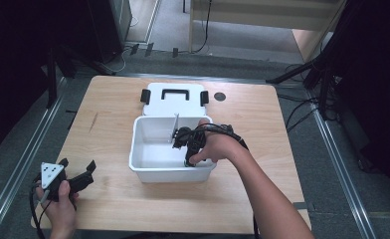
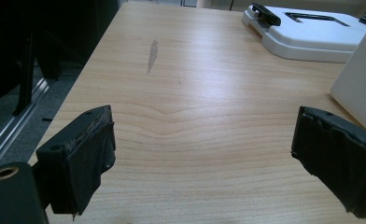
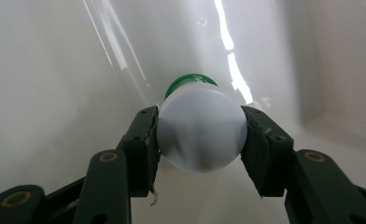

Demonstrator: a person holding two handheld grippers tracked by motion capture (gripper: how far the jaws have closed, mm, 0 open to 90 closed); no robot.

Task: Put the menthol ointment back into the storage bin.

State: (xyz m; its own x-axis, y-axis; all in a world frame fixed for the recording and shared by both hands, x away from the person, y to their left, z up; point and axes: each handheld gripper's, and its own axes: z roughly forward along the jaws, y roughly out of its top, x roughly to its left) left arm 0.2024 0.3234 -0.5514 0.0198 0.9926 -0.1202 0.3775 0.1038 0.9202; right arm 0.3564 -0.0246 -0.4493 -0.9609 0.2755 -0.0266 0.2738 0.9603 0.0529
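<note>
A white bin (image 1: 173, 173) stands in the middle of the wooden table (image 1: 108, 124). My right gripper (image 1: 187, 148) reaches down into the bin's right half. In the right gripper view, it (image 3: 200, 133) is shut on a white bottle (image 3: 200, 116) with a green cap (image 3: 190, 83); the bottle's base faces the camera, pressed between both pads, just above the bin's white floor. My left gripper (image 1: 77, 165) is held at the table's front left corner. Its jaws (image 2: 204, 126) stand wide open over bare wood, with nothing between them.
The bin's white lid (image 1: 173, 98) with black handle and latches lies flat behind the bin, and shows far right in the left gripper view (image 2: 312, 37). A thin divider (image 1: 175, 128) stands inside the bin. A small dark disc (image 1: 220, 96) marks the table's far side.
</note>
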